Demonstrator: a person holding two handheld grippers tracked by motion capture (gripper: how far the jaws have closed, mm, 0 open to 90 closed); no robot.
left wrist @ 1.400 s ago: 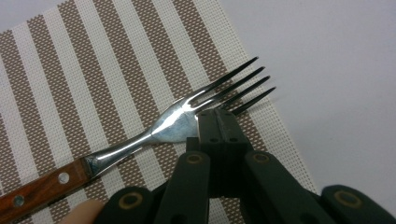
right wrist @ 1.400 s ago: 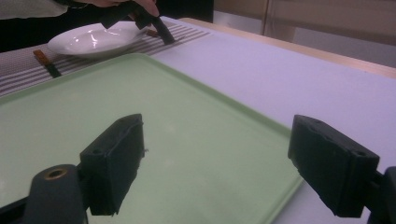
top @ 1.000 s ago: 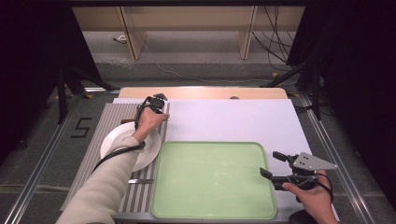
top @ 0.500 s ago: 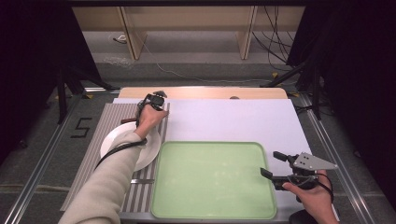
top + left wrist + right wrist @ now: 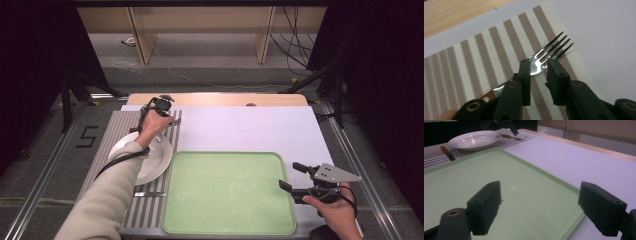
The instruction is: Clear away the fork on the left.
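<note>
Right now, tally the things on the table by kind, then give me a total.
Fork: 1
Knife: 1
Plate: 1
Tray: 1
Placemat: 1
Total: 5

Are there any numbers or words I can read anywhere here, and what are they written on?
"5": a dark mark on the grey floor, left of the striped mat.
No words or numbers can be read on the fork, plate, green tray or either gripper.
</note>
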